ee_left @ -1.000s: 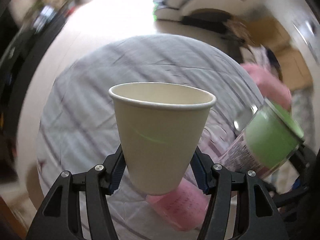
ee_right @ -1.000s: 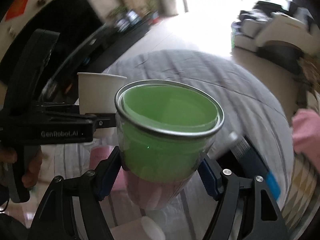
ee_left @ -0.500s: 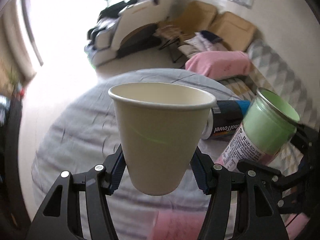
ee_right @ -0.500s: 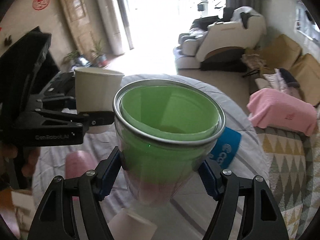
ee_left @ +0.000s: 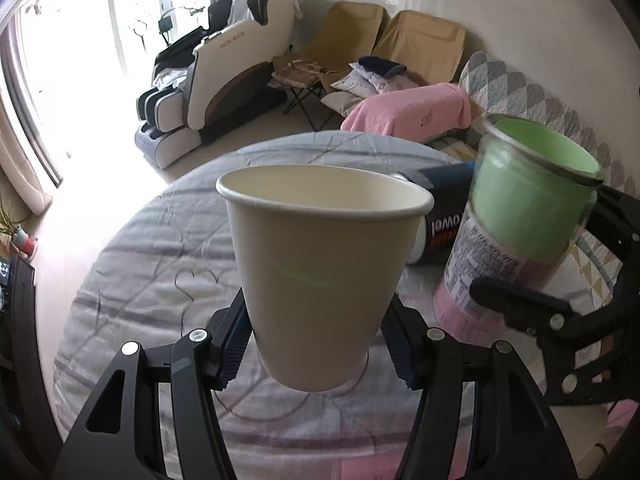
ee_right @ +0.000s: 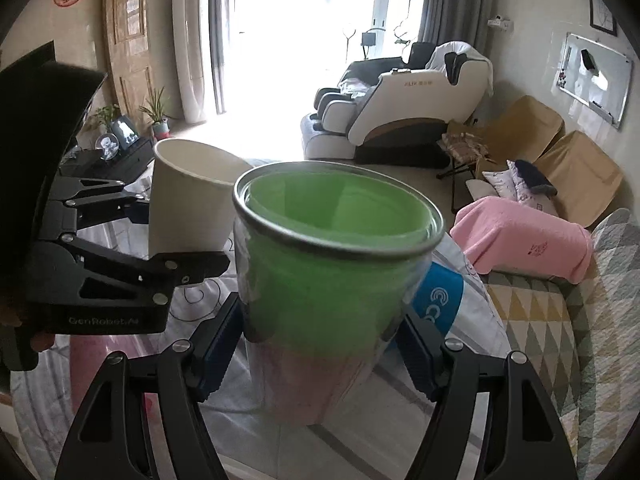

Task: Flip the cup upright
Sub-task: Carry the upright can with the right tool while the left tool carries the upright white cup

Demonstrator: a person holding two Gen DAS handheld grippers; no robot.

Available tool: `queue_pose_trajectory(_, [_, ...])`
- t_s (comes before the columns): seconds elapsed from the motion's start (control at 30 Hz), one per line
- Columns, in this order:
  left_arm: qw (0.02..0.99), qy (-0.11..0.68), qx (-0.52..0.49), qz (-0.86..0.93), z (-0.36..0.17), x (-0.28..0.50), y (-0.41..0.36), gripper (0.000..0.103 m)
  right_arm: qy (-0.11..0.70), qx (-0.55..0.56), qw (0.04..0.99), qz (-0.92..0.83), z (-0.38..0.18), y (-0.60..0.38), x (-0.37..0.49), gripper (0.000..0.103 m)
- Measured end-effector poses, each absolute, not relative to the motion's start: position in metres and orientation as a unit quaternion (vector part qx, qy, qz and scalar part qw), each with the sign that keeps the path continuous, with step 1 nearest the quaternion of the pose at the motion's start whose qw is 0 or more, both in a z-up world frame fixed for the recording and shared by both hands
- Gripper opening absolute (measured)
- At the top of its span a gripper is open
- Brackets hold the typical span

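Paper cup [ee_left: 320, 276] rides mouth-up in the left tongs [ee_left: 316, 344] while the right tongs [ee_right: 320, 348] clamp a green-lined cup [ee_right: 332, 264]; both should descend level onto the striped counter [ee_left: 160, 280] before releasing.

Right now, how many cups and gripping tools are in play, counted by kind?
White paper cups: 1
Clear plastic cups with a green inside: 1
Black hand-held grippers: 2, the left hand-held gripper and the right hand-held gripper, each holding one cup mouth up
Total: 4
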State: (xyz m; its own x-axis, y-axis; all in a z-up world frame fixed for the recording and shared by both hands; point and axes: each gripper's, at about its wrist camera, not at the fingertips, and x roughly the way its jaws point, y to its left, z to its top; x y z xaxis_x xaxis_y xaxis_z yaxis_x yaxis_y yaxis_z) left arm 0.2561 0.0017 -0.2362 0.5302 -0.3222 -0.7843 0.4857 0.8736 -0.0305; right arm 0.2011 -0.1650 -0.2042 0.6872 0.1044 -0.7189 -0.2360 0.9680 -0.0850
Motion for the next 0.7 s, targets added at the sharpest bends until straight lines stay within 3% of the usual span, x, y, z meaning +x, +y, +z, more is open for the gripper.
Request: queue_pose_trajectory(0.7, [0.858, 0.431, 0.084, -0.265, -0.241, 0.217, 0.020, 0.061, 0.399, -0.027, 0.911, 0.096, -0.199, -0.177, 0.173, 0.074])
